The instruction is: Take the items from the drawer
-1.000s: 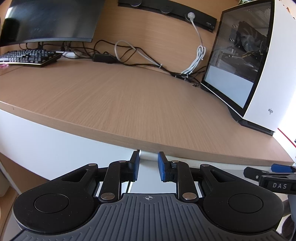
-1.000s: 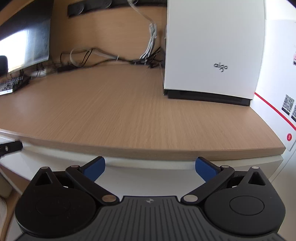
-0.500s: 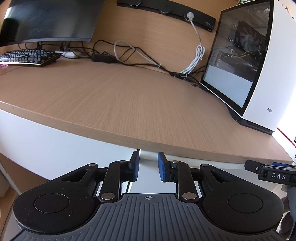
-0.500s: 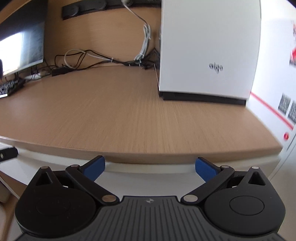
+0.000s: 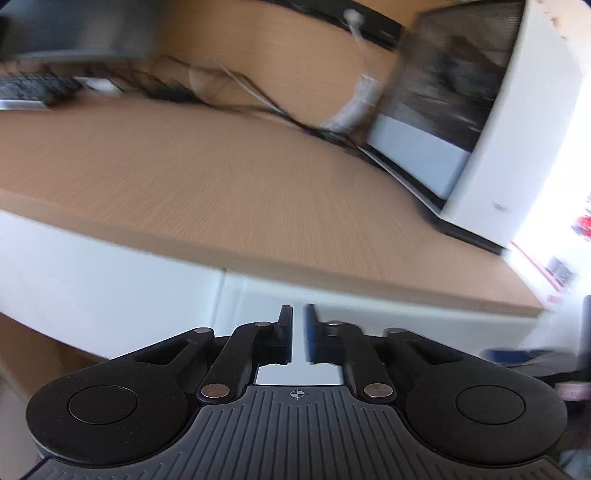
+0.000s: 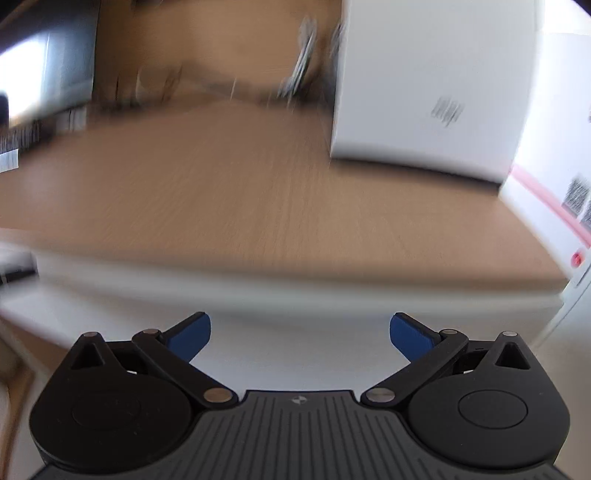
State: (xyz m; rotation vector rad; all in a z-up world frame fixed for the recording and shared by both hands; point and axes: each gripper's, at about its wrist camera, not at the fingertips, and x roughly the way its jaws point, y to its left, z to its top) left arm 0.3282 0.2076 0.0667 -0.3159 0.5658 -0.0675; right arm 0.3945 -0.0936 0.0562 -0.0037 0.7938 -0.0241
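The white drawer front [image 5: 388,314] runs under the edge of the wooden desktop [image 5: 221,192], with a vertical seam to its left. My left gripper [image 5: 298,332] points at this front. Its jaws are closing to a thin slit, with nothing between the blue pads. In the right wrist view the same white front [image 6: 295,306] lies just ahead of my right gripper [image 6: 300,332], which stands wide open and empty. No drawer contents show in either view. Both pictures are blurred by motion.
A white computer case [image 5: 517,129] with a glass side stands at the desk's right end, cables [image 5: 258,103] behind it. A monitor [image 5: 74,29] and keyboard [image 5: 33,88] sit far left. A white wall with stickers [image 6: 576,192] borders the right.
The left jaws have narrowed from a small gap to a thin slit. Both views have swung slightly and turned blurry. The right jaws stay wide apart.
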